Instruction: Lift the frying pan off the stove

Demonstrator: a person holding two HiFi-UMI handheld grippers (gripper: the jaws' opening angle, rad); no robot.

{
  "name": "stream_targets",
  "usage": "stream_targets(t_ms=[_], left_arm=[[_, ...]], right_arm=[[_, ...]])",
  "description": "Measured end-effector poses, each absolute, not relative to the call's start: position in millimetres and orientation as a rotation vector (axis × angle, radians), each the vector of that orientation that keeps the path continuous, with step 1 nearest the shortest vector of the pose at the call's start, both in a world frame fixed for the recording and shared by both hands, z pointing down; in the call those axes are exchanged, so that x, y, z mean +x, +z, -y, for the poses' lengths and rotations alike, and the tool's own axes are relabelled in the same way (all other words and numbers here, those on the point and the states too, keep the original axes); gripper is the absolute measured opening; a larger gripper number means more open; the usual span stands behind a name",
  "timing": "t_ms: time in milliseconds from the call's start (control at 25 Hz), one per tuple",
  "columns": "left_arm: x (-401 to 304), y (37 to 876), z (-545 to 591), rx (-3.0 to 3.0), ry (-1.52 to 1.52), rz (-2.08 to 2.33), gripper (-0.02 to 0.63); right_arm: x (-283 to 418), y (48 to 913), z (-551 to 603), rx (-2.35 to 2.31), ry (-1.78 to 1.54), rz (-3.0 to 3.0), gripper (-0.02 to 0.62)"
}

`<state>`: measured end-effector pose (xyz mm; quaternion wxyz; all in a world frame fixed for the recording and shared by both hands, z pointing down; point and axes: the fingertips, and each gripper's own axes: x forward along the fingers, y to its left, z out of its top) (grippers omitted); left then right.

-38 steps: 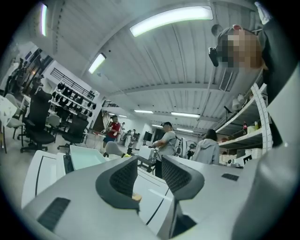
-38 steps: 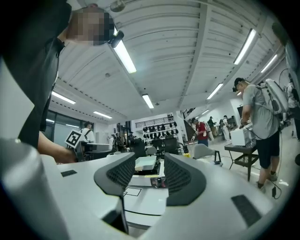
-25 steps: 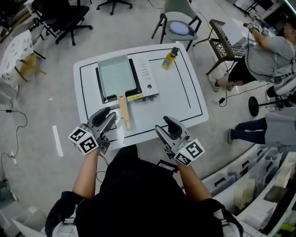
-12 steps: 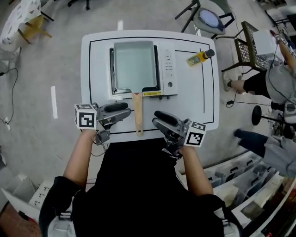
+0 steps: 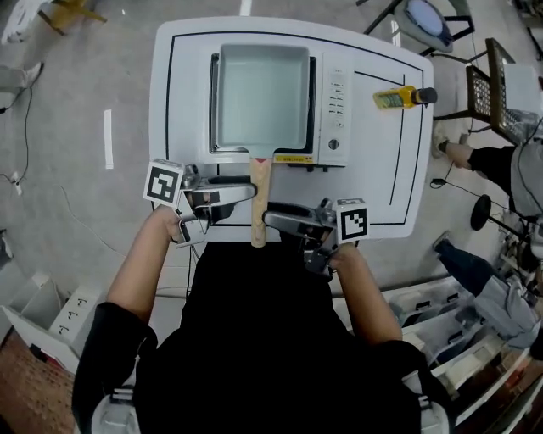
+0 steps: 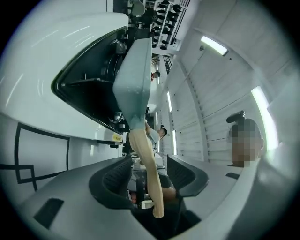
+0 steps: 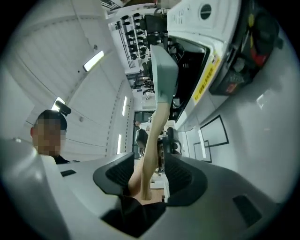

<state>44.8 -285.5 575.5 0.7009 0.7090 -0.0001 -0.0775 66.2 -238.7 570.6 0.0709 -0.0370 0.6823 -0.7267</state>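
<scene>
A pale green rectangular frying pan [image 5: 259, 95] sits on the white tabletop stove [image 5: 337, 102], its wooden handle [image 5: 260, 199] pointing toward me. My left gripper [image 5: 243, 188] reaches in from the left and my right gripper [image 5: 273, 217] from the right, both level with the handle. In the left gripper view the handle [image 6: 144, 152] runs between the open jaws of the left gripper [image 6: 149, 168], with gaps on both sides. In the right gripper view the right gripper [image 7: 150, 169] also stands open around the handle [image 7: 153, 138], under the pan [image 7: 164, 77].
The stove stands on a white table [image 5: 170, 110] with a black outline. A yellow bottle [image 5: 397, 98] lies at the table's right side. A chair [image 5: 427, 19] and a wire rack [image 5: 501, 80] stand beyond the table; a person's leg [image 5: 462, 267] is at the right.
Both grippers have swung inward from the table's near edge, so their jaws now straddle the wooden handle. The head view has shifted closer over the stove.
</scene>
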Motion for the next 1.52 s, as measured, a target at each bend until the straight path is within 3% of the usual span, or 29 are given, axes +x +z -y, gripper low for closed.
stream_targets(t_ms=[440, 560, 1000, 1520], left_arm=[[60, 597, 288, 1.52, -0.124, -0.025, 0.23], [61, 592, 288, 1.528, -0.139, -0.058, 0.192], [64, 575, 298, 1.653, -0.182, -0.047, 0.161], [57, 499, 286, 1.813, -0.152, -0.058, 0.163]], right_arm=[[44, 573, 249, -0.035, -2.222, -2.009, 0.196], [43, 573, 250, -0.023, -2.22, -2.024, 0.129], [45, 568, 256, -0.063, -2.097, -2.187, 0.129], [42, 491, 249, -0.051, -1.828, -2.277, 0.14]])
